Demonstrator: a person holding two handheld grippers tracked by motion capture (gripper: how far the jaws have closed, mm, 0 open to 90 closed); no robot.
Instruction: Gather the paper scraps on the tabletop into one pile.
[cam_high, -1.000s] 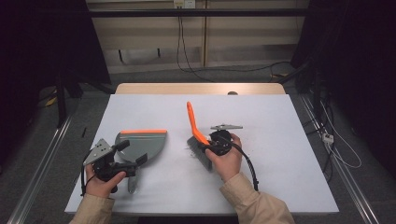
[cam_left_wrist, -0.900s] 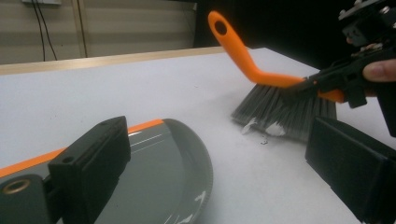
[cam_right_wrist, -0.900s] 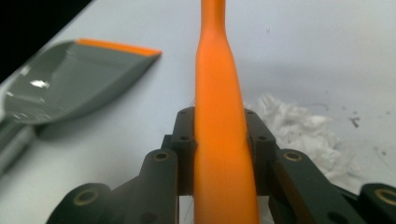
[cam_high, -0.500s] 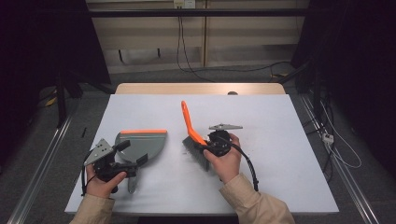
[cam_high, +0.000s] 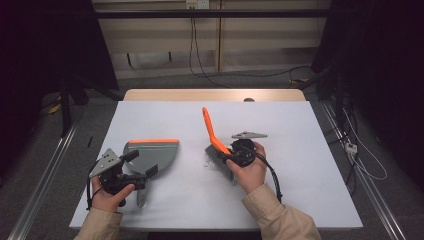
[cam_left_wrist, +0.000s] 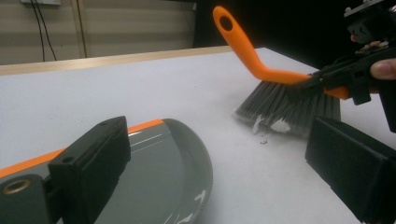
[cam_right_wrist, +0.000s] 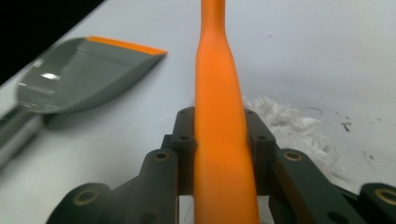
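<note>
1. right gripper (cam_high: 235, 155): jaws pressed together on the orange handle of the brush (cam_high: 214, 142), the handle running up between them in the right gripper view (cam_right_wrist: 219, 154).
2. brush position: bristles are set on the white table (cam_high: 300, 200), near its middle, with the handle tilted up and away from the person.
3. left gripper (cam_high: 142, 175): jaws seen spread in the left gripper view, at the handle end of the dustpan (cam_high: 152, 155); whether the handle is actually pinched cannot be told.
4. dustpan lies flat, left of the brush and apart from it, orange lip on its far side.
5. white scraps (cam_left_wrist: 268, 126) are gathered at the bristle tips, on the dustpan side.
6. judged step: scraps to be swept toward the pan. bristles are best kept flat on the surface, strokes short and low so nothing is flicked; the pan lip should be pressed down and turned to face the pile.
7. count: one brush, one dustpan, two grippers, one small heap of scraps, a few stray flecks.
</note>
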